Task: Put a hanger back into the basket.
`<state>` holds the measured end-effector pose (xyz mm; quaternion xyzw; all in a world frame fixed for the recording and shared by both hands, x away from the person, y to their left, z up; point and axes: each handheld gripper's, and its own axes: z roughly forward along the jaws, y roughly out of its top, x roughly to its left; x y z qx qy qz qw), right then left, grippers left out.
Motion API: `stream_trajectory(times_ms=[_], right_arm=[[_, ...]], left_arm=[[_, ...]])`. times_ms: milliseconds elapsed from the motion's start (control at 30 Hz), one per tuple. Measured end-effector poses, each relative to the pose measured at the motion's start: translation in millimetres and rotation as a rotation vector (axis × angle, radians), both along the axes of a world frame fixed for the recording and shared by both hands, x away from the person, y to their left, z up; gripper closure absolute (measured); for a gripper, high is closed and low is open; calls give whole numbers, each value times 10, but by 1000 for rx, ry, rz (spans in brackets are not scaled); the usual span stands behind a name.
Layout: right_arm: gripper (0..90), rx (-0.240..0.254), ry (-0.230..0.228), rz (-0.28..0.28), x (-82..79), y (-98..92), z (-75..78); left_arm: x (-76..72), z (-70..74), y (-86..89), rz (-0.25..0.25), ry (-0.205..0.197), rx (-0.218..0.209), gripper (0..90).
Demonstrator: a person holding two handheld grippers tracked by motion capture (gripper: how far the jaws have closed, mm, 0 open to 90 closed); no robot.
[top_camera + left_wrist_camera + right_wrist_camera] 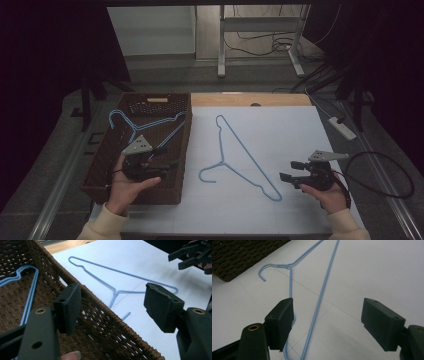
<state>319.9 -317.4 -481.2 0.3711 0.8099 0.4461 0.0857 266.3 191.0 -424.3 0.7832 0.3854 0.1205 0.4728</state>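
Both grippers have their jaws spread wide with nothing between them. We see the left gripper [167, 165] held over the brown basket [107, 165], and the right gripper [290, 172] low over the white table [280, 125], just right of the blue hanger [240, 155]. That hanger lies flat beside the basket, its long bar running slantwise, its hook [205, 175] curling toward the basket. Our right gripper view brings the hook [263, 271] and bar [322, 297] up close. Our left gripper view shows the woven basket wall [100, 315], with the other gripper [192, 255] far off. From high up we also see more blue hangers [145, 125] resting in the basket. Both hands come in from below, sleeves cream.
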Motion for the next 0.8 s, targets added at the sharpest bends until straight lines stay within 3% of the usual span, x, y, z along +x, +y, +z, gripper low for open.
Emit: stream_trajectory(times_ms=[467,800], right_arm=[[283,-32,-20,6,-14,47,-5],[398,-97,-32,6,47,187,25]], left_arm=[[-73,-128,-88,-9,14,10,311],[-63,-103,-61,-2,7,-3,307]])
